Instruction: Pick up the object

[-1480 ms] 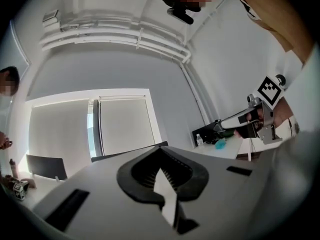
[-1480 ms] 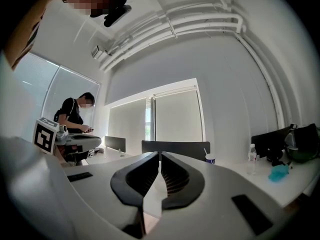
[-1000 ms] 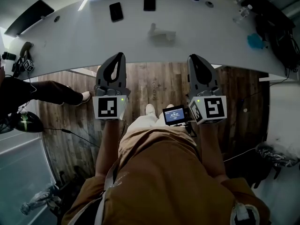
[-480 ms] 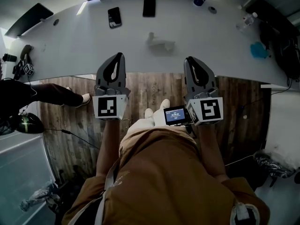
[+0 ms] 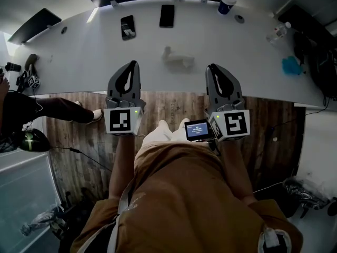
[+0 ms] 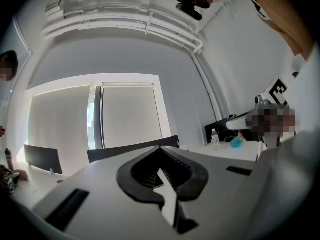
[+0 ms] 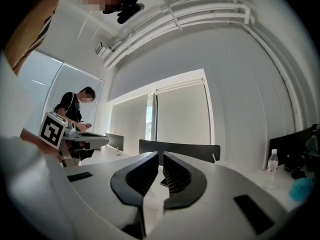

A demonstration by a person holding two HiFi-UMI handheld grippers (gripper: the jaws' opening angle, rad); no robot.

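Tan trousers (image 5: 179, 194) fill the bottom of the head view, and a small lit screen (image 5: 198, 129) sits just beside the right gripper's marker cube (image 5: 235, 124). Its digits are too small to read, and the cubes carry only black-and-white square patterns, no words.

The left gripper (image 5: 132, 66) and right gripper (image 5: 216, 70) are held side by side over the wooden floor (image 5: 168, 101). Both pairs of jaws are closed with nothing between them (each gripper view shows the pads meeting at the tip, with only the room beyond).

Over the last second the white desk (image 5: 95, 51) has drawn nearer in the head view, so the jaw tips now overlap its near edge instead of stopping short of it. The person seems to be stepping up to it, so I judge this is the approach and reaching has not begun.

The pale object (image 5: 176, 58) lies on the desk between the two grippers' lines and a little beyond their tips, untouched; what it is I cannot tell. Farther back lie two dark phones (image 5: 127, 26), then a cup (image 5: 227, 3) at the far edge. A clear bottle (image 5: 277, 32) and a blue thing (image 5: 291, 66) are off to the right. No brand is legible anywhere.
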